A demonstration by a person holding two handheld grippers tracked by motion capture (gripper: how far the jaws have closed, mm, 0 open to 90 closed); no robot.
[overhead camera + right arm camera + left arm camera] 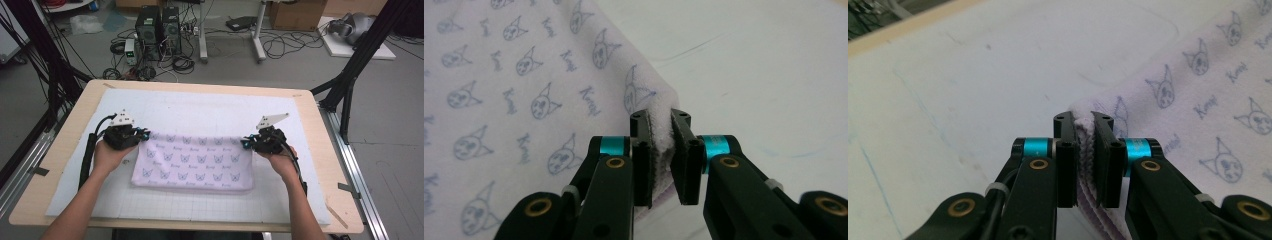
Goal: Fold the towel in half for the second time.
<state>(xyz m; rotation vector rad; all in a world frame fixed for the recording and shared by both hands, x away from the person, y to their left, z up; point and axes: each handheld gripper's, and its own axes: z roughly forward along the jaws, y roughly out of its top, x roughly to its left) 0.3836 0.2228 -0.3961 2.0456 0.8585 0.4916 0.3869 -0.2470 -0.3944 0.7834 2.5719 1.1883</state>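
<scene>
Towel [192,162] is lying on the white mat [200,112] in the middle of the worktop [60,150], long axis running left-right across the high view, parallel to the near edge. Far long edge is facing away from the person; near long edge is resting flat on the mat.

Left gripper [142,135] is pinching the far left corner, right gripper [246,143] is pinching the far right corner. Both sets of jaws are nearly closed, with only folded cloth between the pads. The far edge is stretching taut between the 2 grippers and looking slightly raised at the corners.

Left gripper view: left gripper [1084,125] jaws are clamping a stack of several cloth layers edge-on, ribbed hem visible between the pads; towel [1208,100] is trailing off to the right, bare mat [973,100] to the left, worktop edge [898,27] at the top.

Right gripper view: right gripper [660,125] is clamping a thick fluffy fold; towel [524,90] is spreading to the left, mat [764,75] to the right.

The gripper views are showing layer count and the cat-face print with lettering; the high view is showing overall outline, both hands [107,155] and the cluttered floor [225,45] beyond.
</scene>
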